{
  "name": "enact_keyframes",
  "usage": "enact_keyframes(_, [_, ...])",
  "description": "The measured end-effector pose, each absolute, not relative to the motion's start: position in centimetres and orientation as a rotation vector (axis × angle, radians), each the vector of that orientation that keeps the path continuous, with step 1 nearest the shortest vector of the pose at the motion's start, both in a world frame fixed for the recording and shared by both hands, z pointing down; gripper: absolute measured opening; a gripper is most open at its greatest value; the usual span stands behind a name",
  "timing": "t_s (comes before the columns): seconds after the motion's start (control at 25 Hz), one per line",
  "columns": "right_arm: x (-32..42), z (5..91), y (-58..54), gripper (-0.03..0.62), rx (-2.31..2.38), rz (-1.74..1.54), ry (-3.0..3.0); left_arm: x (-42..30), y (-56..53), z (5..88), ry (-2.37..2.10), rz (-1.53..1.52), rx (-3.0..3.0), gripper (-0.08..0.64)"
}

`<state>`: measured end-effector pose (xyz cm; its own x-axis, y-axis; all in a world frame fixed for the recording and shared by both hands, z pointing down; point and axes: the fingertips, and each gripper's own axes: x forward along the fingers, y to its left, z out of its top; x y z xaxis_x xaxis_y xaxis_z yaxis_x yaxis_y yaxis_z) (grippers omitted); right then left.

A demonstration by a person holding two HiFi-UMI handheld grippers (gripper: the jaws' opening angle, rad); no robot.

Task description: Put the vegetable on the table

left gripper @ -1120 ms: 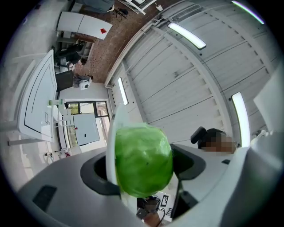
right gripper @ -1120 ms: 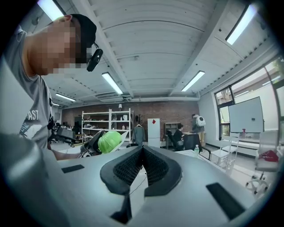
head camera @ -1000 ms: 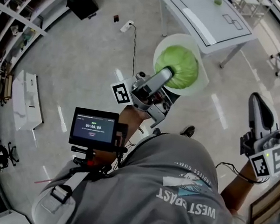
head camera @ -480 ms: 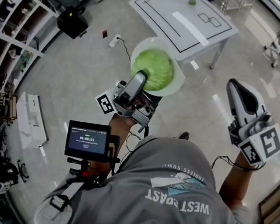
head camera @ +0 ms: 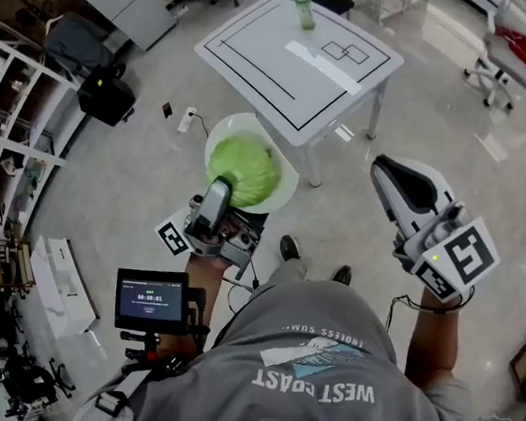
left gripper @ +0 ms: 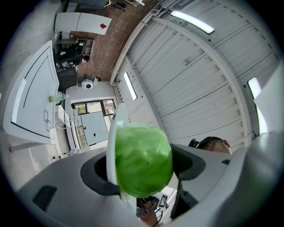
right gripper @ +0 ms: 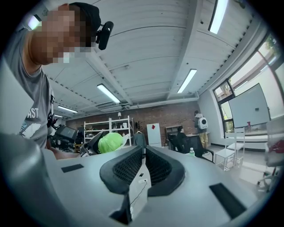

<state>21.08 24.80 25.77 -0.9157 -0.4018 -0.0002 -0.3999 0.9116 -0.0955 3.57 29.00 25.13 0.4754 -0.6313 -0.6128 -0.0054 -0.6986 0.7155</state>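
Observation:
A round green cabbage (head camera: 242,169) rests on a white plate (head camera: 280,195) held out over the floor. My left gripper (head camera: 219,192) is shut on the two together. In the left gripper view the plate (left gripper: 115,133) stands edge-on against one jaw and the cabbage (left gripper: 143,162) fills the gap to the other. The white table (head camera: 261,63) with black outlines stands just beyond, a green bottle (head camera: 305,10) at its far edge. My right gripper (head camera: 387,175) hangs in the air to the right, shut and holding nothing. In the right gripper view (right gripper: 144,167) the cabbage (right gripper: 110,142) shows far left.
Open shelving (head camera: 10,110) lines the left side, with a black case (head camera: 106,95) and a power strip (head camera: 186,121) on the floor near the table. White chairs (head camera: 507,53) stand at the far right. A small monitor (head camera: 151,301) sits on the person's chest rig.
The table has come closer and further into view. The left gripper with plate and cabbage has shifted left and down in the picture. The right gripper has moved up and left.

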Motion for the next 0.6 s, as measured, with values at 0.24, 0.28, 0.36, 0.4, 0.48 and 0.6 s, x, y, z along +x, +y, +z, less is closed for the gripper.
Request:
enact_keyframes(0.24, [17.5, 24.4, 21.5, 0.009, -0.765, -0.125, 3.052, -0.4, 24.3, 24.8, -0.445, -1.224, 2.066, 0.344])
enact_keyframes(0.28, [17.0, 24.0, 21.0, 0.009, -0.79, -0.116, 3.045, -1.0, 23.7, 24.5, -0.427, -1.225, 2.071, 0.344])
enact_keyframes(0.36, [16.5, 23.6, 20.3, 0.009, -0.838, -0.11, 3.016, -1.9, 23.1, 24.3, -0.401, -1.216, 2.097, 0.344])
enact_keyframes(0.4, [16.2, 23.6, 20.0, 0.009, -0.859, -0.109, 3.003, -2.4, 22.9, 24.3, -0.394, -1.211, 2.112, 0.344])
enact_keyframes(0.48, [15.1, 23.6, 19.4, 0.009, -0.892, -0.109, 2.992, -3.8, 22.3, 24.2, -0.38, -1.216, 2.12, 0.344])
enact_keyframes(0.6, [12.4, 23.5, 18.5, 0.009, -0.925, -0.112, 2.996, -6.8, 21.2, 23.9, -0.36, -1.231, 2.108, 0.344])
